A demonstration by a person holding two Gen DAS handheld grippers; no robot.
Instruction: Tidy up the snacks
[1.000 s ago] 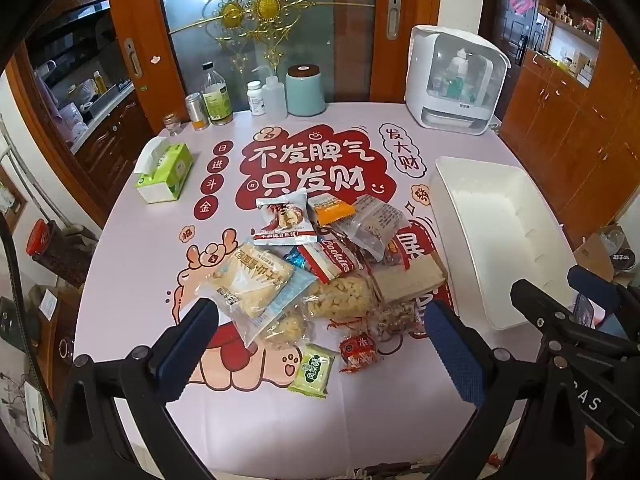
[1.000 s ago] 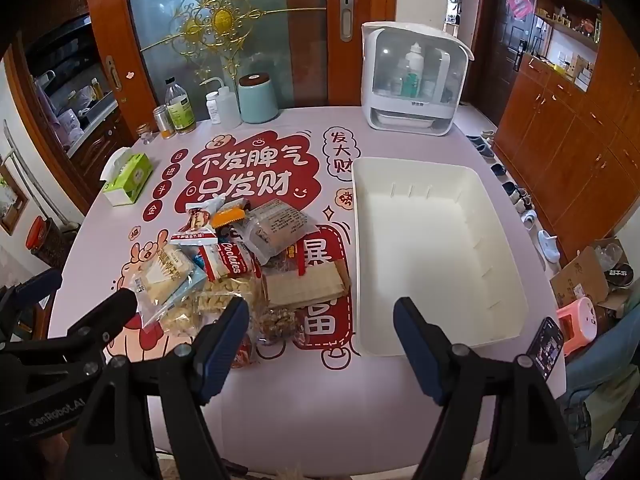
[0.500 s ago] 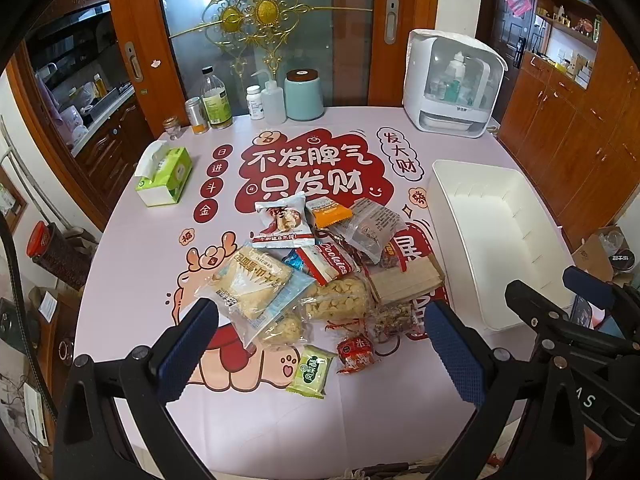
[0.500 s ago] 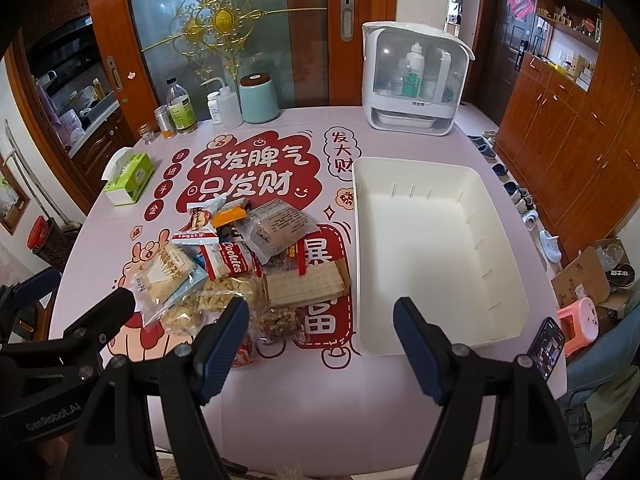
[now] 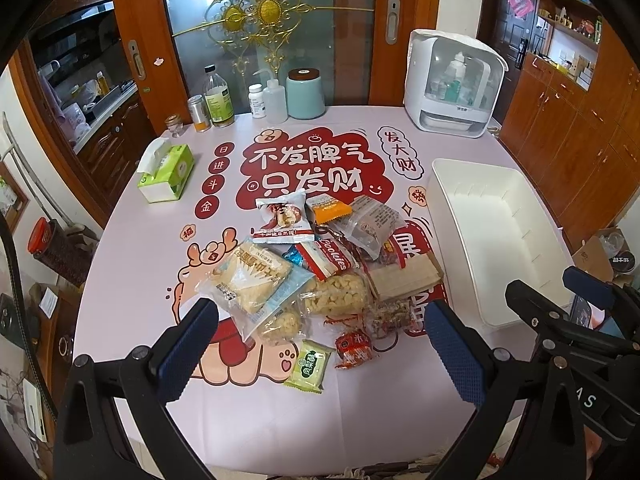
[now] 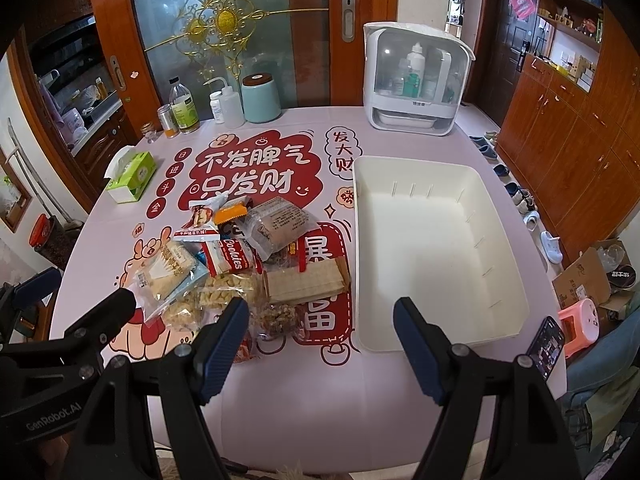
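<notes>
A pile of snack packets (image 5: 320, 272) lies mid-table on a pink cloth; it also shows in the right wrist view (image 6: 248, 256). A small green packet (image 5: 309, 366) and a red packet (image 5: 354, 350) lie nearest. An empty white bin (image 5: 472, 216) stands right of the pile, also in the right wrist view (image 6: 500, 240). My left gripper (image 5: 320, 352) is open and empty, above the table's near edge in front of the pile. My right gripper (image 6: 320, 344) is open and empty, near the bin's front left corner.
A green tissue box (image 5: 168, 172) sits at the left. Bottles and a teal jar (image 5: 306, 94) line the far edge. A white cabinet appliance (image 5: 452, 84) stands at the back right. A phone (image 6: 546, 346) lies by the bin's near right corner.
Both grippers stay open. The left view has shifted very slightly; the snacks and the bin have not moved.
</notes>
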